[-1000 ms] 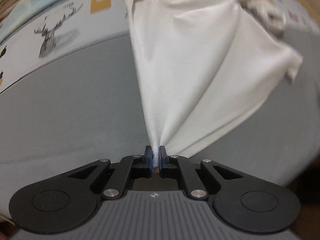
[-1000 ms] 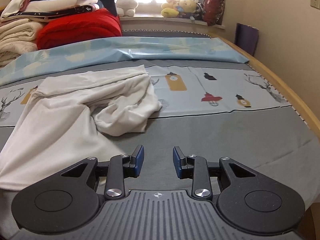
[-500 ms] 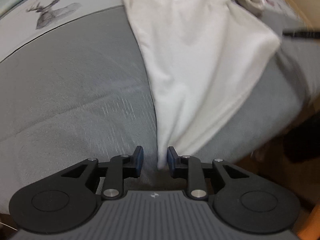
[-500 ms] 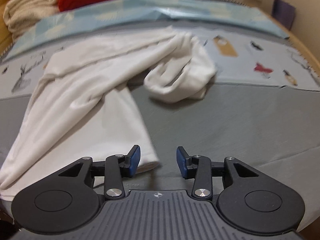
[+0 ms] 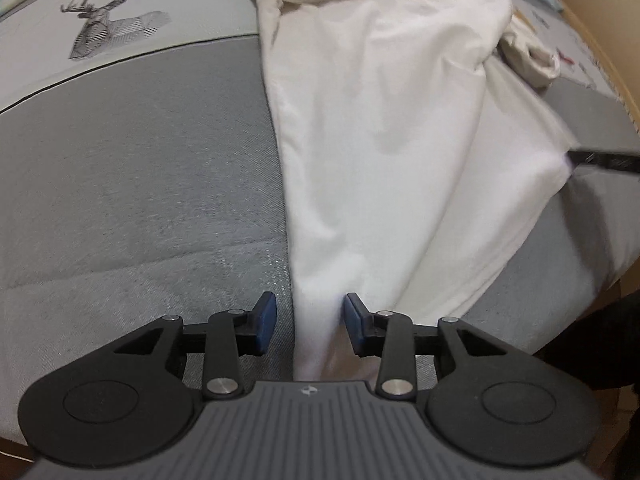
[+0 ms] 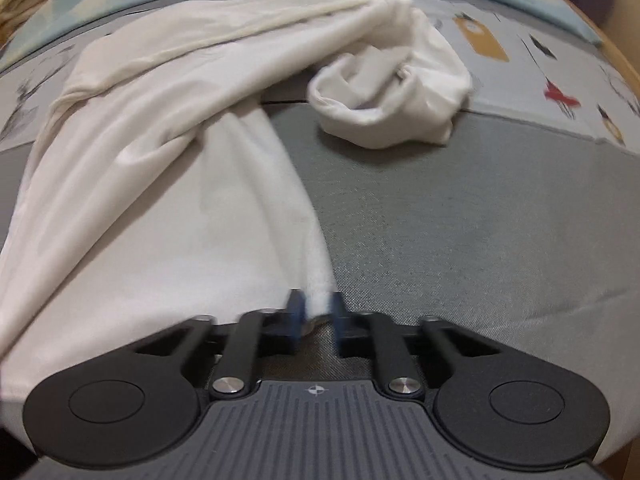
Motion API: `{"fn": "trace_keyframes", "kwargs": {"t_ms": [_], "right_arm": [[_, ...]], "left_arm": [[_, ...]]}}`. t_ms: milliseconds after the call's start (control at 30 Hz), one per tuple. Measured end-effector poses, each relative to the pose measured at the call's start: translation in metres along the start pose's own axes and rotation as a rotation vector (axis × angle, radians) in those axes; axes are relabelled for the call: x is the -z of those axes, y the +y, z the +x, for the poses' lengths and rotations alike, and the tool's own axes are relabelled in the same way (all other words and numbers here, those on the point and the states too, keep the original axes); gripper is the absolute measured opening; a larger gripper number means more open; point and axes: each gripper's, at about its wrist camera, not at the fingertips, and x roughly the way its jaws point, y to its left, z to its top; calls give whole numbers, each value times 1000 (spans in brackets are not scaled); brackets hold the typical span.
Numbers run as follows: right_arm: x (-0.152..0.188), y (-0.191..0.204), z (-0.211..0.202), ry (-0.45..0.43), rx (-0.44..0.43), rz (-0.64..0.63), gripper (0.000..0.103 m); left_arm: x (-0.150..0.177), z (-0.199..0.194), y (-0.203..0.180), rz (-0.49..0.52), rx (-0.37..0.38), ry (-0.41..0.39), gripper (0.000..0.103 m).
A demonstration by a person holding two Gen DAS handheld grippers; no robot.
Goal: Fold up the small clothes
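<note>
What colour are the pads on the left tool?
Blue pads, clearest in the left wrist view.

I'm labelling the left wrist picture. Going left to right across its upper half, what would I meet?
Deer print → bare grey bedsheet → white garment → the other hand-held gripper's dark finger coming in from the right edge.

Left gripper [image 5: 307, 325]: black linkage arms; silver screws; blue-padded jaws; ribbed grey body; right gripper [image 6: 316, 316] identical.
</note>
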Motion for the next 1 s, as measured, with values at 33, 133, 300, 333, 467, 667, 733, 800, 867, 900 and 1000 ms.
{"fn": "trace_keyframes", "kwargs": {"t_ms": [33, 133, 300, 333, 467, 667, 733, 800, 867, 900, 1000], "right_arm": [[1, -4, -7, -19, -11, -4, 9], [4, -28, -37, -90, -29, 16, 8], [28, -82, -82, -145, 37, 62, 8], [35, -89, -88, -144, 54, 56, 8], [62, -99, -96, -97, 82, -29, 8], [92, -64, -88, 49, -171, -318, 8], [99, -50, -92, 54, -258, -391, 9], [95, -49, -94, 20, -260, -372, 15], [87, -58, -94, -28, -221, -286, 18], [82, -66, -92, -47, -217, -210, 19], [74, -84, -76, -44, -175, -53, 19]], "left_arm": [[-2, 4, -5, 14, -9, 17, 38], [-5, 11, -17, 45, -24, 35, 10], [-9, 5, -60, 142, 71, -20, 4], [-9, 6, -67, 163, 76, -24, 4], [-4, 9, -82, 222, 45, -2, 4], [-1, 6, -47, 199, -190, 65, 4], [4, 2, -35, 176, -160, 74, 4], [8, -2, -28, 176, -132, 71, 5], [12, -7, -24, 182, -102, 53, 6], [13, -10, -21, 175, -95, 44, 7], [19, -15, -7, 131, -77, 30, 9]]}}
